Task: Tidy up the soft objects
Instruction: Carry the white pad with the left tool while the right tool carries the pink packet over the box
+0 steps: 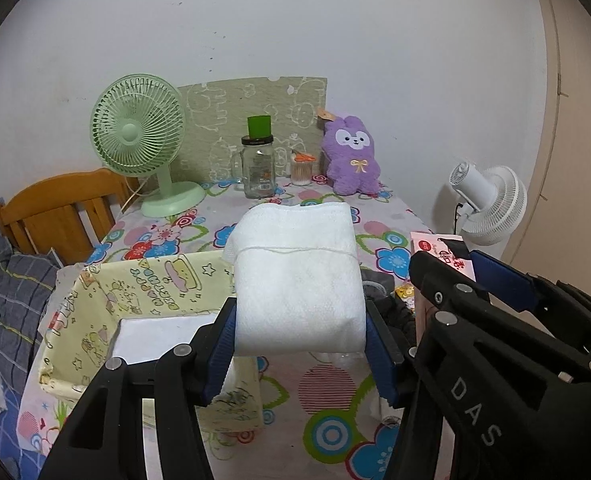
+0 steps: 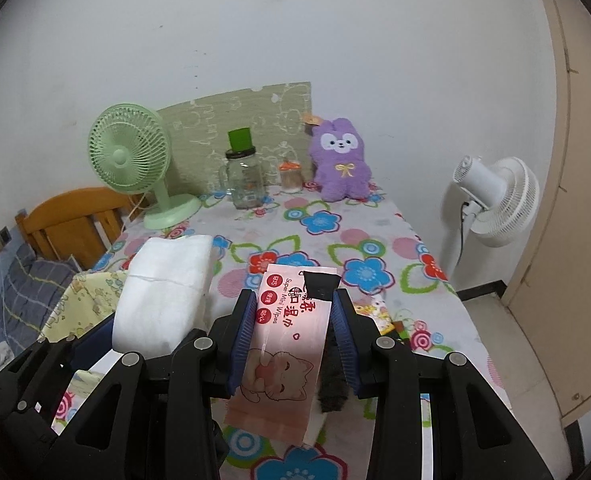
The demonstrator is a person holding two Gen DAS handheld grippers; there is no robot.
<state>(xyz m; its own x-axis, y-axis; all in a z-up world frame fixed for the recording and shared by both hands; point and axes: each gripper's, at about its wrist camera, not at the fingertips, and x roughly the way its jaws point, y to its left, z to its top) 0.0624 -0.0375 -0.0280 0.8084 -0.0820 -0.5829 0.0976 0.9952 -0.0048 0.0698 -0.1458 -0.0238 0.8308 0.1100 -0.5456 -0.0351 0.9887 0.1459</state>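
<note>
My left gripper [image 1: 300,344] is shut on a folded white towel [image 1: 297,276] tied with a thread, held above the table beside a pale yellow fabric basket [image 1: 95,308]. The towel also shows in the right wrist view [image 2: 163,296]. My right gripper [image 2: 293,336] is shut on a pink pack of wet wipes [image 2: 287,340], held above the flowered tablecloth [image 2: 335,232]. The right gripper [image 1: 491,280] with the pack [image 1: 435,252] appears at the right of the left wrist view. A purple plush rabbit [image 1: 351,156] sits at the back of the table.
At the back stand a green desk fan [image 1: 139,140], a glass jar [image 1: 258,168] with a green block on top, and a small jar of swabs [image 1: 302,170]. A white floor fan [image 2: 495,200] stands right of the table. A wooden bed frame [image 1: 55,208] is left.
</note>
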